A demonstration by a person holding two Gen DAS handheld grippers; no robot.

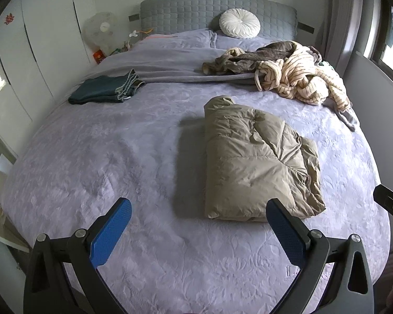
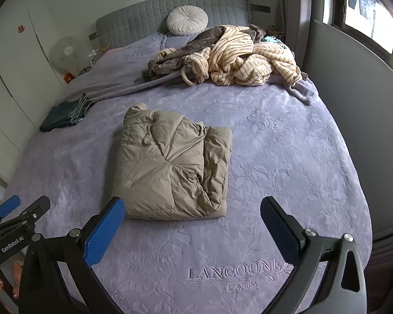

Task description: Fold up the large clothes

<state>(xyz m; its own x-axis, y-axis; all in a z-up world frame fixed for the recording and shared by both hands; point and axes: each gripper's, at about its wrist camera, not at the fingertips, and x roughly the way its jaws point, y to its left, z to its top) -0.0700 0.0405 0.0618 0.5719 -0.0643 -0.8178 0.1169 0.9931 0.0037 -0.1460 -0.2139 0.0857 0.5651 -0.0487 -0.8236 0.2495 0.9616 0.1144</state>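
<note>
Lying folded on bed (image 1: 91, 157): tan jacket (image 1: 256, 157); L gripper (image 1: 198, 217) & R gripper (image 2: 192, 216) wide open, empty.

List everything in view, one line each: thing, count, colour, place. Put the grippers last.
puffer jacket: 1, khaki, folded, middle of the bed
jeans: 1, dark teal, folded, bed's left side
striped robe: 1, cream with dark stripes, crumpled, far right of the bed
brown garment: 1, grey-brown, in the same heap
bedspread: 1, lavender, covers the bed
round cushion: 1, white, against the headboard
headboard: 1, grey, quilted
fan: 1, white, left of the bed
left gripper: 1, black with blue pads, open, empty
right gripper: 1, same colours, open, empty
</note>
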